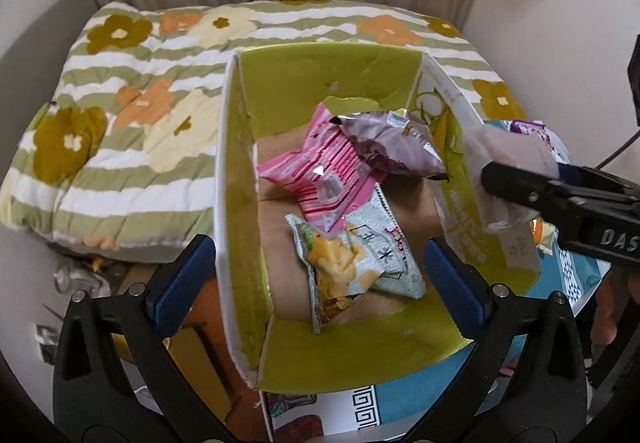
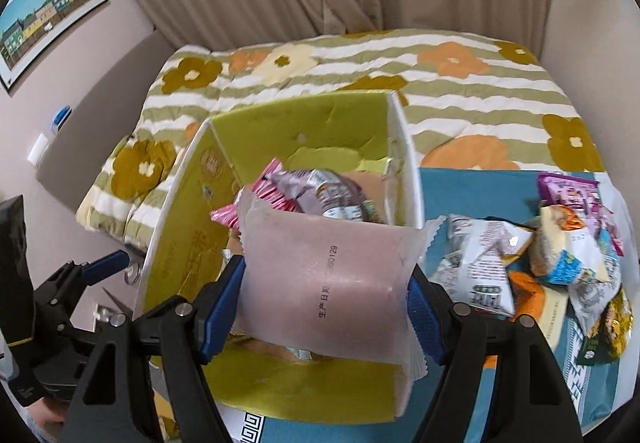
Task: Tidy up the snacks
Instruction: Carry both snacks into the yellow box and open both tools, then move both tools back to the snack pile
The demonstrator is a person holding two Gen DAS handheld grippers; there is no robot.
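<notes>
— Right gripper status?
— Tilted down over the green box; blue pads clamped on either edge of a frosted pink packet, held above the box's right wall.
— Left gripper?
— Poised at the box's near end, fingers spread wide, gripping nothing.
— Contents of the box?
— Pink striped packet, purple foil packet, grey chip packet on its floor.
— Outside the box?
— Loose snack pile to its right on the blue cloth; floral quilt behind it.
</notes>
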